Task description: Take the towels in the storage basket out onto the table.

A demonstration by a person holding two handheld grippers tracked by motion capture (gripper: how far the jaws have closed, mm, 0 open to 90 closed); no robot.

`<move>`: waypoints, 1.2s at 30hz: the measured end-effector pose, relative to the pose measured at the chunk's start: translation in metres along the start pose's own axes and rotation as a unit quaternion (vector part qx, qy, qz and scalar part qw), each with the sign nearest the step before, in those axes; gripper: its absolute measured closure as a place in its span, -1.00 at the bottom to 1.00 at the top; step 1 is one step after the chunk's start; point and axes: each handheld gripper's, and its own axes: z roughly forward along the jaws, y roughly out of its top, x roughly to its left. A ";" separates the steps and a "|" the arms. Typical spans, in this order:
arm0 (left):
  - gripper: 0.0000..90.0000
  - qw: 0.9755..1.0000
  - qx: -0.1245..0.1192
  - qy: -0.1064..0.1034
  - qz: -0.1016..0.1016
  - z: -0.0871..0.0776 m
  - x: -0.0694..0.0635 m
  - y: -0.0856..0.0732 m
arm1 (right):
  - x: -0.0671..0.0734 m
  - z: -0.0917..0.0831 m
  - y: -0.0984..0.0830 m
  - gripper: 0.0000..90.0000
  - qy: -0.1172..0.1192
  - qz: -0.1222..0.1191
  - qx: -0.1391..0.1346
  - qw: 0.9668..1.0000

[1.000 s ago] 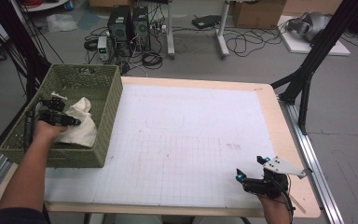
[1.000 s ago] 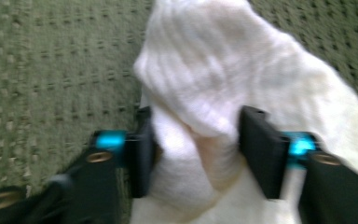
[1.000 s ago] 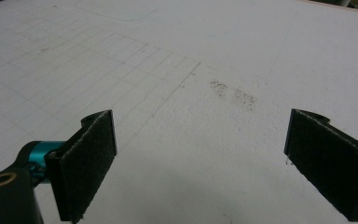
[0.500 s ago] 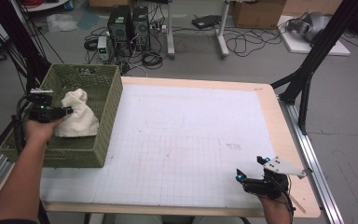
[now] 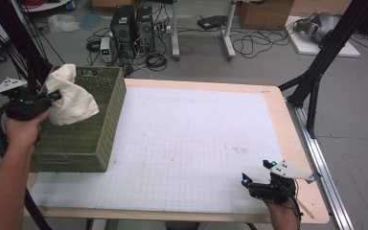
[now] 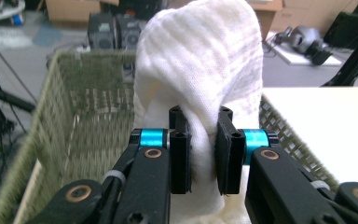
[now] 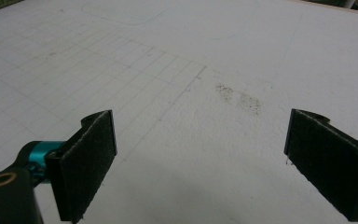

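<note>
The left gripper (image 6: 200, 154) is pinching a bunched fold of the white cloth (image 5: 71, 96) above the green basket (image 5: 84, 143), which looks light, soft and droopy, while the right gripper (image 5: 261, 184) is resting released on the desk (image 5: 196, 134).

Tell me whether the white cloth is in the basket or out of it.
Mostly out: the left gripper pinches the cloth and holds it bunched above the basket rim; its lowest part is hidden.
</note>
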 end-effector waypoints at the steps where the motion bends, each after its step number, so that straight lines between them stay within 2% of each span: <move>1: 0.73 1.000 -0.005 -0.003 0.003 -0.002 -0.001 0.003 | 0.000 0.000 0.000 -0.81 0.001 0.001 0.000 1.000; 5: 0.73 1.000 -0.026 -0.009 0.009 -0.010 -0.006 0.012 | 0.000 -0.001 0.000 -0.81 0.001 0.001 -0.002 1.000; 8: 0.74 0.999 -0.047 -0.025 0.001 -0.015 -0.010 0.019 | 0.000 -0.001 0.000 -0.81 0.001 0.005 -0.003 1.000; 10: 0.74 0.998 -0.057 -0.035 0.007 -0.018 -0.015 0.023 | 0.000 -0.002 0.000 -0.81 0.000 0.006 -0.004 1.000; 17: 0.74 0.994 -0.081 -0.070 0.034 -0.028 -0.042 0.035 | 0.001 -0.003 0.001 -0.81 0.001 0.011 -0.004 1.000; 21: 0.74 0.991 -0.088 -0.095 0.041 -0.030 -0.056 0.039 | 0.001 -0.002 0.001 -0.81 0.001 0.010 -0.004 1.000; 24: 0.75 0.988 -0.093 -0.114 0.054 -0.030 -0.071 0.042 | 0.001 -0.002 0.001 -0.81 0.002 0.010 -0.005 1.000; 29: 0.75 0.981 -0.100 -0.155 0.055 -0.027 -0.097 0.043 | 0.001 -0.003 0.001 -0.81 0.005 0.014 -0.006 1.000; 36: 0.75 0.969 -0.087 -0.217 0.078 -0.014 -0.143 0.038 | 0.001 -0.002 0.001 -0.81 0.005 0.011 -0.004 1.000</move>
